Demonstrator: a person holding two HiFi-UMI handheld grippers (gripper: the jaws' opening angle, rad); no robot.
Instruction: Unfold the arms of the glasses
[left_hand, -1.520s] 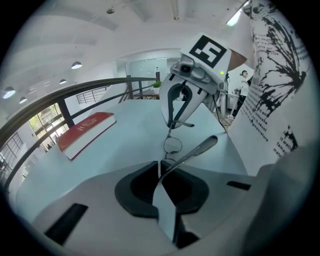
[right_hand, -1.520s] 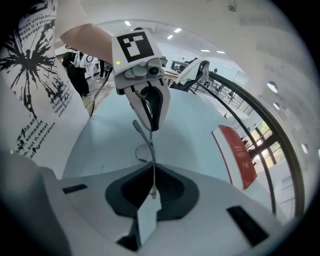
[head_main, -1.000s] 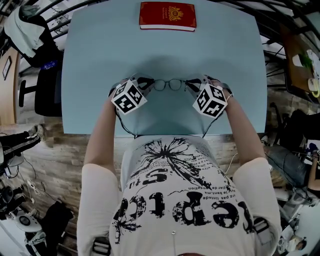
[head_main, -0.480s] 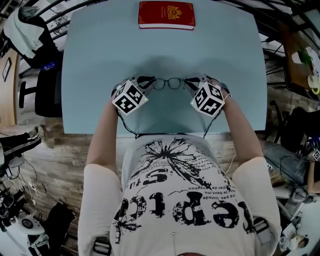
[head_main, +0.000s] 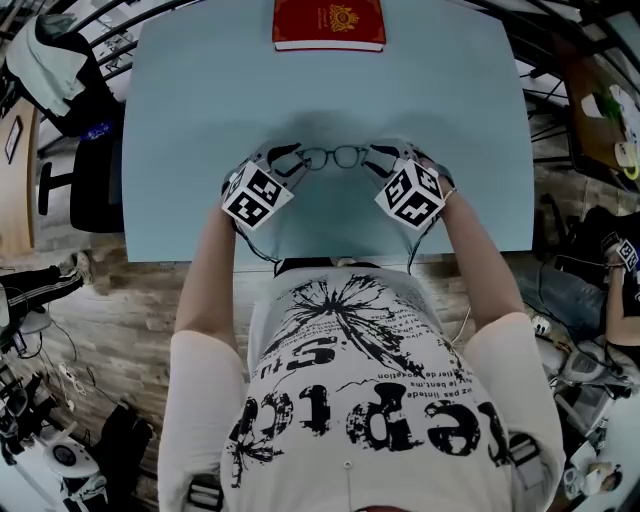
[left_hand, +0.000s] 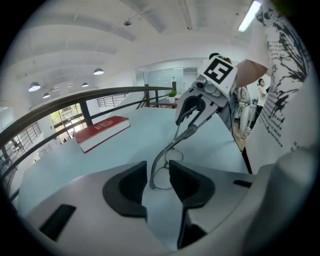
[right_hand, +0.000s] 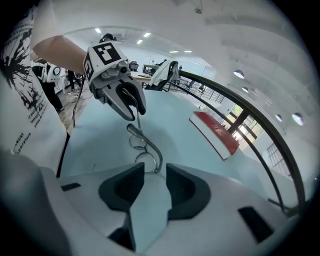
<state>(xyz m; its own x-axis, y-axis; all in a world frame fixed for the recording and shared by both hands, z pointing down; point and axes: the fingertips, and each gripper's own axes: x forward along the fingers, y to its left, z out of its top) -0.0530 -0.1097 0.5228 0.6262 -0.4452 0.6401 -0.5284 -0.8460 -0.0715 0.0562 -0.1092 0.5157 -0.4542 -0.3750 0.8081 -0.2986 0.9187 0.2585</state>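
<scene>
Letting go is the step in hand: both grippers have just been opening. L gripper (left_hand: 157, 182) jaws stand apart w/ one end of the glasses (left_hand: 167, 150) between them, pads not pressing. R gripper (right_hand: 155, 184) is the same at the other end: spread, no pinch.

Glasses lie on the table (head_main: 200, 120), toward its near side, between the two grippers and well apart from the book (head_main: 329, 25) at the far edge. Long axis runs L-R across the table, approx. parallel to the near edge, one end at each gripper. Rims show as rings in the head view, so the front prob. faces up or toward the person; can't tell which.

Arms look still folded along the front, tips reaching toward opp. ends, tho thin & hard to read. Next move prob. calls for a re-grip. One gripper steadies the front near a hinge; the other pinches an arm tip & swings it out, gently, since the wire frame may slide or bend.
</scene>
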